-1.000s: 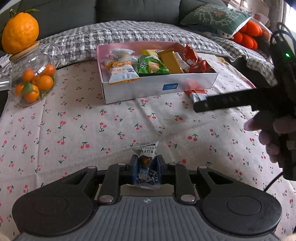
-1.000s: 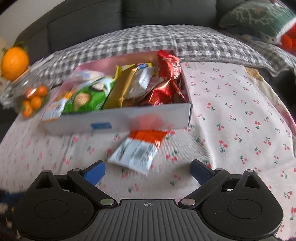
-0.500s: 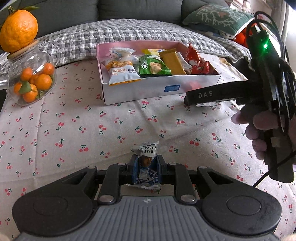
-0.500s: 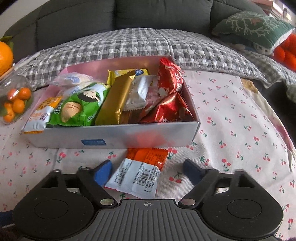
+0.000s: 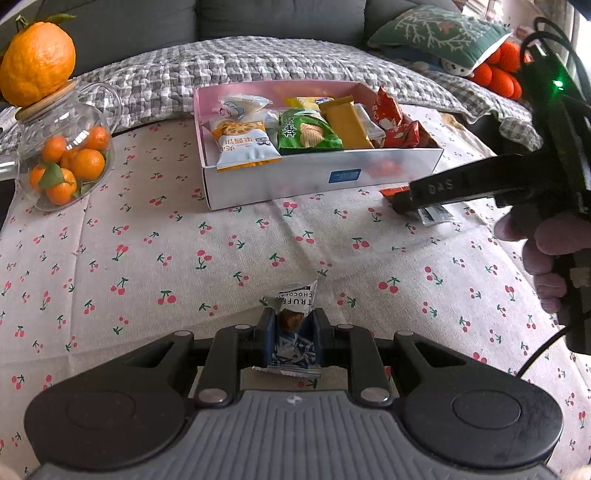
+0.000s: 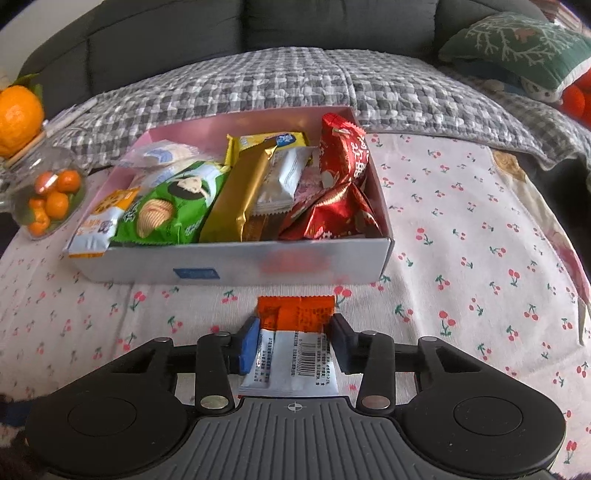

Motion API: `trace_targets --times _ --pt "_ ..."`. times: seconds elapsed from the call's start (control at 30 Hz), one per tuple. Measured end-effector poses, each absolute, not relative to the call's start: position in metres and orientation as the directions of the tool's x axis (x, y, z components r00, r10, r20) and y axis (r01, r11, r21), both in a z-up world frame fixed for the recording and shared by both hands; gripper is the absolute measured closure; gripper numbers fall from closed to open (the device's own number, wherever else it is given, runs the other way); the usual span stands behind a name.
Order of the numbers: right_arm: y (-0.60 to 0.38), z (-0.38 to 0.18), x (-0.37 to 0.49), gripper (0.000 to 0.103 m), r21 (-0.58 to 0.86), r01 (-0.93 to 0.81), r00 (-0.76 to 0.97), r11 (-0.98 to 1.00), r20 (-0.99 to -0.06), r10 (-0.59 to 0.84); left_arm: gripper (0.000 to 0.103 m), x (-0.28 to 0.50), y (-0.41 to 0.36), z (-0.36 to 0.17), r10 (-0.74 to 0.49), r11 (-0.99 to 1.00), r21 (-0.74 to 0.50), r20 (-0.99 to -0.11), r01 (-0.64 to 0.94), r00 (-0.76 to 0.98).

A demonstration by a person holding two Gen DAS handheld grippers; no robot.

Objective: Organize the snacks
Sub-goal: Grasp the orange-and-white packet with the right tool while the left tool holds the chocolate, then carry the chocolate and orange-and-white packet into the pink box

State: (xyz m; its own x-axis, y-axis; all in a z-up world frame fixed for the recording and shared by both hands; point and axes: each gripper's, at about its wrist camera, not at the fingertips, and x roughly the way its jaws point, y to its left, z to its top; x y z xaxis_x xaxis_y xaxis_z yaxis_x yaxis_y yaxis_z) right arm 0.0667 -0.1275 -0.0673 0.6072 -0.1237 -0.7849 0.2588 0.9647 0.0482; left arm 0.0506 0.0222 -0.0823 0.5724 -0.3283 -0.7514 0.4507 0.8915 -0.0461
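At the lower centre of the left wrist view, the left gripper [image 5: 293, 334] clamps a small blue-and-white chocolate truffle packet [image 5: 293, 332] above the cherry-print cloth [image 5: 147, 258]; the right gripper [image 6: 294, 345] has just been closing, its jaws now narrow around an orange-and-white flat snack wrapper [image 6: 295, 347] lying just in front of the white open cardboard box [image 6: 236, 264] of snacks at frame centre.

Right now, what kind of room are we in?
Probably a living room at home: a grey sofa with a cushion sits behind a table in a cherry-print cloth, where a snack box rests.
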Motion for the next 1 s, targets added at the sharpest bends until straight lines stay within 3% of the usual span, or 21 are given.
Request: trace_targets --times 0.47,0.73,1.0 --pt "-0.143 -0.062 0.037 0.063 0.122 0.201 0.583 0.972 -0.812 -0.019 0.084 0.051 0.021 -0.081 -0.327 0.891 -0.045 -0.754 0.452 0.569" --pt "-0.163 -0.054 0.030 0.063 0.267 0.256 0.537 0.929 -0.839 0.093 0.084 0.057 0.017 -0.070 -0.347 0.893 -0.073 -0.740 0.443 0.576" --pt "-0.175 -0.034 0.033 0.063 0.400 0.299 0.589 0.867 -0.792 0.162 0.084 0.066 0.015 -0.046 -0.356 0.914 -0.112 -0.685 0.391 0.636"
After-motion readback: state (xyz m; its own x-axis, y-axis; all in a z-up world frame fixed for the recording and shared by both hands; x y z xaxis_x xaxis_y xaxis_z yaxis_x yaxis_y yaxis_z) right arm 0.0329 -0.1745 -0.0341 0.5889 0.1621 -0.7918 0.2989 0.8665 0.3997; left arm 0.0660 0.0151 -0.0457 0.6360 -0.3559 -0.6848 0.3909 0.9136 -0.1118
